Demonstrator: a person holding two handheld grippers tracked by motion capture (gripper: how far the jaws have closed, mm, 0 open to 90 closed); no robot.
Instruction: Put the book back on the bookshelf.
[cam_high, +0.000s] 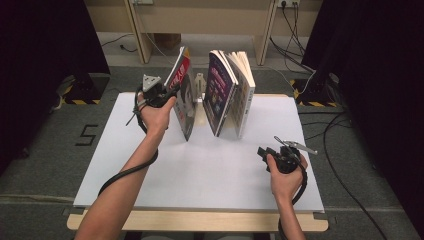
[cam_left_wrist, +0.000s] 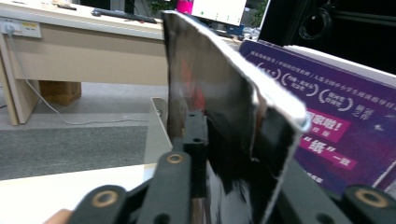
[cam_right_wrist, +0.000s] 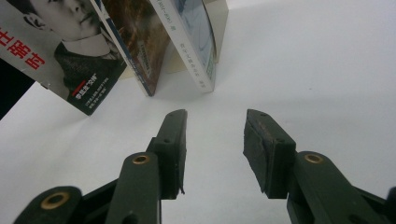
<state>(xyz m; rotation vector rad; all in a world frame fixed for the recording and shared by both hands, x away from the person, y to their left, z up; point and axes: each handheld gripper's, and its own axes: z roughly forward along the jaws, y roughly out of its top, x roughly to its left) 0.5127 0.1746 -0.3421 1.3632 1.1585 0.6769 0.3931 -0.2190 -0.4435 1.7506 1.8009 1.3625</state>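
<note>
A thin book with a red and black glossy cover (cam_high: 184, 100) stands tilted on the white tabletop (cam_high: 200, 170). My left gripper (cam_high: 167, 92) holds its upper left edge. In the left gripper view that cover (cam_left_wrist: 219, 116) bulges between the jaws of the left gripper (cam_left_wrist: 243, 154), and the left pad lies against it. A purple book (cam_high: 220, 95) (cam_left_wrist: 327, 107) stands just to its right, with a pale book (cam_high: 244, 90) leaning on it. My right gripper (cam_high: 270, 146) (cam_right_wrist: 215, 119) rests low at the front right. It is open, with nothing between its fingers.
A beige metal bookend (cam_high: 200, 82) (cam_left_wrist: 156, 126) stands between the red book and the purple one. Wooden desk legs (cam_high: 137, 35) and cables (cam_high: 295, 30) lie beyond the table's far edge. Dark curtains flank both sides.
</note>
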